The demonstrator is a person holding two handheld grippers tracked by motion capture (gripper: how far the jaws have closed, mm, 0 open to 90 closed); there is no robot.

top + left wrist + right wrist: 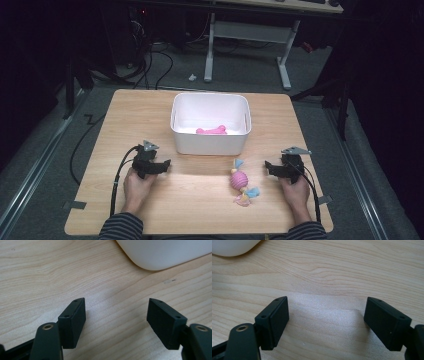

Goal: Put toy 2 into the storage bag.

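Two grippers rest low over a light wooden table, each held in one of the person's hands, and both stand released with nothing between their jaws. Taking the white bin at the middle of the table as the landmark, the left gripper sits just off the bin's near left corner, its jaws pointing toward the table's centre; in the left gripper view its two black fingers are spread wide over bare wood grain, and the bin's rounded corner shows beyond them, apart from both pads. The right gripper lies off the bin's near right corner, a little farther from it, also aimed inward; in the right gripper view its fingers are likewise wide apart above empty wood, with an edge of the bin in the upper left corner. A pink bone-shaped toy lies inside the bin against its near wall. A pink striped ball toy with blue and yellow tassels lies on the table in front of the bin's near right corner, between the two grippers but nearer the right one, close to its jaws yet not touching them
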